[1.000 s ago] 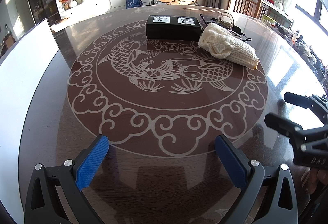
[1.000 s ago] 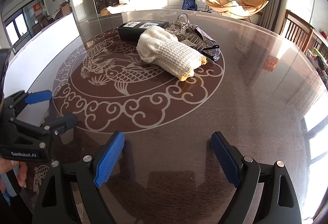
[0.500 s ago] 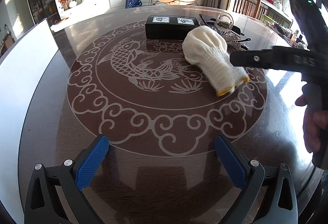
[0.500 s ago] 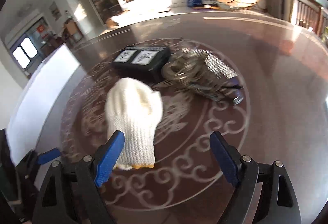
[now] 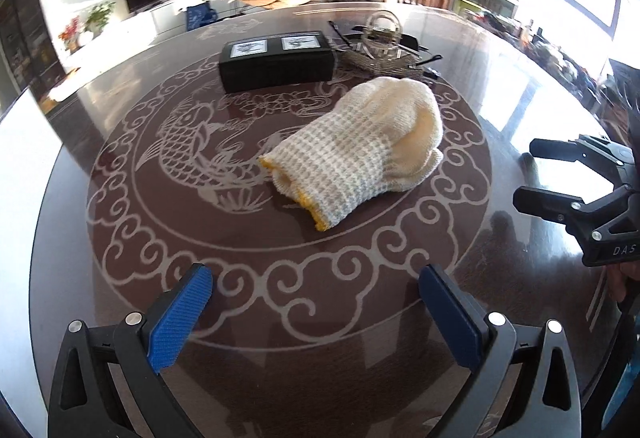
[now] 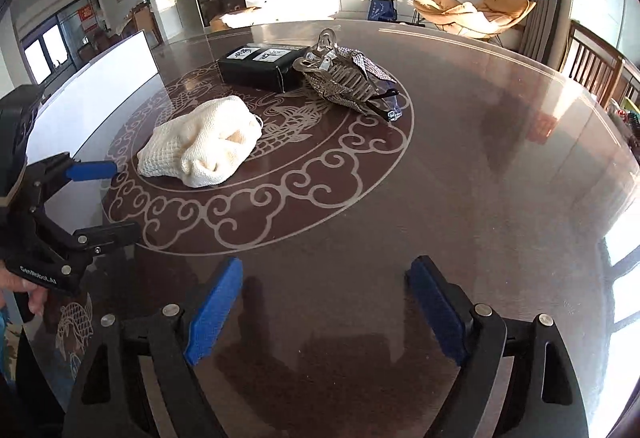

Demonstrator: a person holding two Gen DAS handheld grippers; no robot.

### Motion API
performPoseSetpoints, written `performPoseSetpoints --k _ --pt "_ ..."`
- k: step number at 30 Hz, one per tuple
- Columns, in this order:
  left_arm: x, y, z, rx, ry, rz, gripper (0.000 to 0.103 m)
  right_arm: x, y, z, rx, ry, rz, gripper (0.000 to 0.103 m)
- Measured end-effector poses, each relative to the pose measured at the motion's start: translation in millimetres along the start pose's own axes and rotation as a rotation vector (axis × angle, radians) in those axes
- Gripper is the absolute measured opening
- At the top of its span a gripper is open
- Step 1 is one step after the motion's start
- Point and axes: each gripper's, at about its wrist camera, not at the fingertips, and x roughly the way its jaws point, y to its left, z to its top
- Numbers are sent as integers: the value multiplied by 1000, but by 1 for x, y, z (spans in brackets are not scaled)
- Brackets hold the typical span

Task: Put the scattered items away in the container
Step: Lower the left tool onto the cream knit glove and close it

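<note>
I hold both tools spread and empty, left tool (image 5: 316, 302) and right tool (image 6: 326, 302), over the counter (image 6: 480, 165), so next I must grip the knitted glove (image 5: 356, 149) lying just before the black box (image 5: 276, 59).

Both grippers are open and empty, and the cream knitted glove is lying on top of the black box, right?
Not quite. The glove lies on the table, in front of the black box and apart from it, as the left wrist view shows. The left gripper and right gripper are indeed open and empty.
</note>
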Motion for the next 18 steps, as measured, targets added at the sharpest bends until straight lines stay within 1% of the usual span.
performPoseSetpoints --k 1,3,5,7,10,13,15,17,18 --pt "0 -3 4 58 11 -17 103 0 0 0 -9 4 -12 87" --pt "-2 -11 12 186 4 5 103 4 4 0 -25 9 -38 87" --pt "-3 -18 20 302 -18 23 103 6 3 1 -18 10 -33 88" --pt "-2 -23 31 356 -29 10 103 7 2 1 -19 10 -34 87" --pt "9 -30 50 384 -42 -20 103 8 2 1 -19 10 -34 87" --pt "25 -39 68 383 -53 -45 103 8 2 1 -19 10 -34 87" --pt "33 -41 79 352 -53 -75 103 8 2 1 -19 10 -34 87" --pt "42 -38 87 289 -23 -123 103 8 2 1 -19 10 -34 87" --pt "45 -36 87 252 -15 -131 103 9 1 1 -19 10 -34 87"
